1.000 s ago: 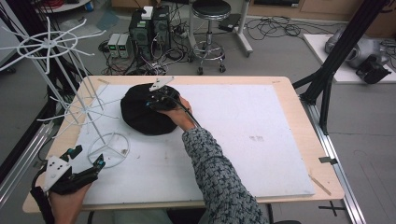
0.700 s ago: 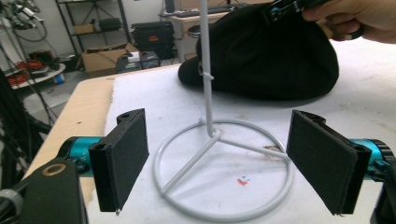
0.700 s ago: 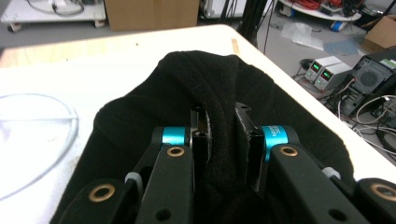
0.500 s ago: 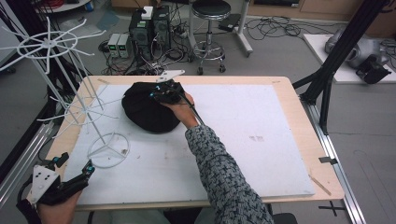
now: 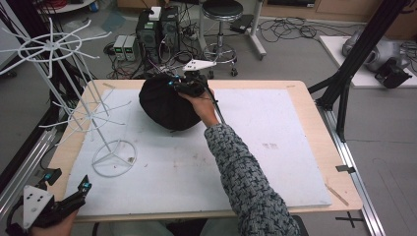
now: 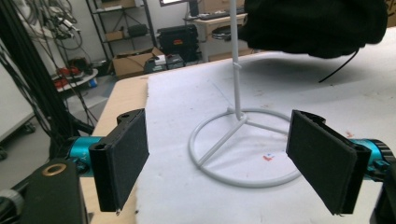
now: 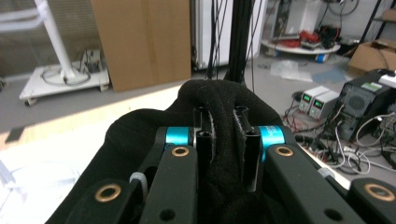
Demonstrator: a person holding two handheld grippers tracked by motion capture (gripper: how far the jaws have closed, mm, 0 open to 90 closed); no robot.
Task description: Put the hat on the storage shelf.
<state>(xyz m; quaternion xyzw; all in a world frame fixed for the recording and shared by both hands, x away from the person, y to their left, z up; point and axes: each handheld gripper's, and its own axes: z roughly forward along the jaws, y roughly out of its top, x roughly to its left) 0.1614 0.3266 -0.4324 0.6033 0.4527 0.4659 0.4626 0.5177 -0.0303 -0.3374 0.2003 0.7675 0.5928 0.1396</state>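
A black fabric bundle (image 5: 162, 105) hangs lifted over the far middle of the white mat (image 5: 275, 162). My right gripper (image 5: 186, 86) is shut on its top edge. In the right gripper view a fold of the black fabric (image 7: 140, 135) is pinched between the right gripper's (image 7: 227, 114) pads. My left gripper (image 5: 69, 181) is at the table's near left corner, open with nothing between its fingers. In the left gripper view the left gripper (image 6: 224, 161) faces the white wire rack's ring base (image 6: 247, 182), with the black fabric (image 6: 317, 23) hanging beyond it.
The white wire rack (image 5: 109, 153) stands on the mat's left side, its spoked arms spreading over the table's left edge. A black frame post (image 5: 344, 83) rises at the right edge. A stool (image 5: 222, 10) and electronics boxes (image 5: 155, 27) sit on the floor behind the table.
My right gripper has risen and moved toward the far edge, lifting the black fabric off the mat. My left gripper has drawn back toward the near left corner.
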